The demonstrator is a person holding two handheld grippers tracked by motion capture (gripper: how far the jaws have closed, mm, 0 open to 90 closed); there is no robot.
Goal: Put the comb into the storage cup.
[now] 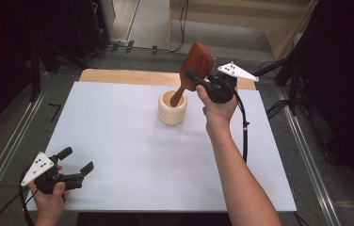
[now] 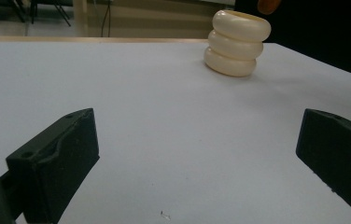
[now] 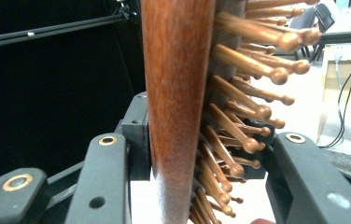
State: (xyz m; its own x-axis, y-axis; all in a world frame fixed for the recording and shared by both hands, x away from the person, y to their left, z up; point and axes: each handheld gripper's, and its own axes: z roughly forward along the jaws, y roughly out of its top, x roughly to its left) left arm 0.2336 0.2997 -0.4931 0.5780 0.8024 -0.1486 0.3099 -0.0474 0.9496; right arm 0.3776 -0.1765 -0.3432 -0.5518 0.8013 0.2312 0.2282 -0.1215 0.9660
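Note:
A brown wooden hairbrush (image 1: pixel 196 63) hangs tilted over the far middle of the table, head up, with its handle end down in the mouth of a cream ribbed cup (image 1: pixel 172 109). My right gripper (image 1: pixel 198 80) is shut on the brush at the base of the head. In the right gripper view the brush back (image 3: pixel 178 93) and its wooden bristles (image 3: pixel 243 93) sit clamped in my right gripper (image 3: pixel 199 154). My left gripper (image 1: pixel 77 159) rests at the near left corner, open and holding nothing. In the left gripper view the cup (image 2: pixel 237 43) stands far beyond my left gripper (image 2: pixel 197 140).
A white board (image 1: pixel 118 141) covers the wooden table (image 1: pixel 118 75). Metal rails (image 1: pixel 307 155) run along both sides. Cables (image 1: pixel 278 108) and dark stands lie on the floor to the right and behind.

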